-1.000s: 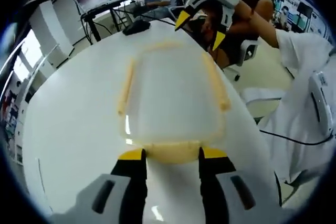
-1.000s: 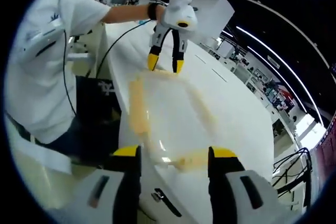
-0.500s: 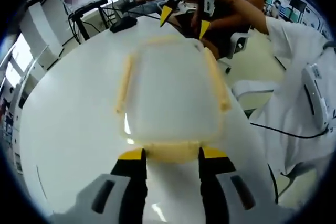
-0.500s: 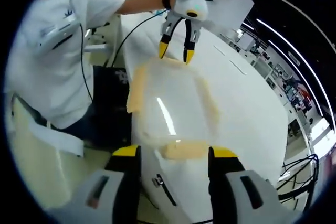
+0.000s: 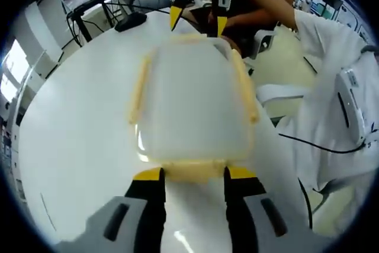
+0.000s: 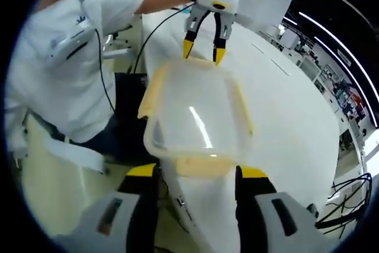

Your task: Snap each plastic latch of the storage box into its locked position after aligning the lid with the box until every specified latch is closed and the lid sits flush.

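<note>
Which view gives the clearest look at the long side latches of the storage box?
The left gripper view: both long side latches run clearly along the lid. The right gripper view shows one side latch broadly, the other only thinly.

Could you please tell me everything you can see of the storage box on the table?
The storage box is a rounded rectangle of clear, cloudy plastic with a lid on top and pale yellow latches along its sides and ends. It rests on the white table, near the edge beside the person. The left gripper straddles the latch at one end with open jaws; the right gripper does likewise at the opposite end. Whether the latches are snapped shut is unclear.
</note>
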Demonstrator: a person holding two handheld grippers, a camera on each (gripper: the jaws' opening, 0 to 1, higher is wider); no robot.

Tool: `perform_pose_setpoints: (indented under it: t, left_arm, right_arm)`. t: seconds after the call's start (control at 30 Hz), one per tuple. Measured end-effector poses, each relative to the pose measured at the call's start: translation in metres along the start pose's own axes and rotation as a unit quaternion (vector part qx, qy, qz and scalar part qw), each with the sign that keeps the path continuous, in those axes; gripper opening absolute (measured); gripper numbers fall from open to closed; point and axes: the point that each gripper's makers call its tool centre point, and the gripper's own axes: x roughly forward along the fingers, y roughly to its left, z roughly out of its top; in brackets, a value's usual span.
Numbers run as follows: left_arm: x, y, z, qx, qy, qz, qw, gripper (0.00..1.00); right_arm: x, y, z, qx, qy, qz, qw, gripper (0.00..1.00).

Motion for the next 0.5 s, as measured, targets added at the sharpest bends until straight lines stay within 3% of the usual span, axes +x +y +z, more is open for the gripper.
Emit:
perform_pose_setpoints:
  t: [0.33,0.37,0.5]
  left_arm:
    - [0.000,-0.002,0.001,-0.003,-0.017,-0.001,0.9998,0.36]
    - [0.000,-0.003,0.001,-0.003,-0.018,-0.001,0.9998,0.36]
    - [0.000,-0.003,0.002,-0.004,-0.024,-0.002,0.9997,0.36]
  right_arm:
    - [0.016,-0.006,-0.002,0.018,0.004,0.010,0.9998,0.46]
    - [0.015,-0.007,-0.003,0.000,0.006,0.017,0.9998,0.47]
    - [0.014,-0.006,-0.002,0.019,0.004,0.011,0.9998,0.47]
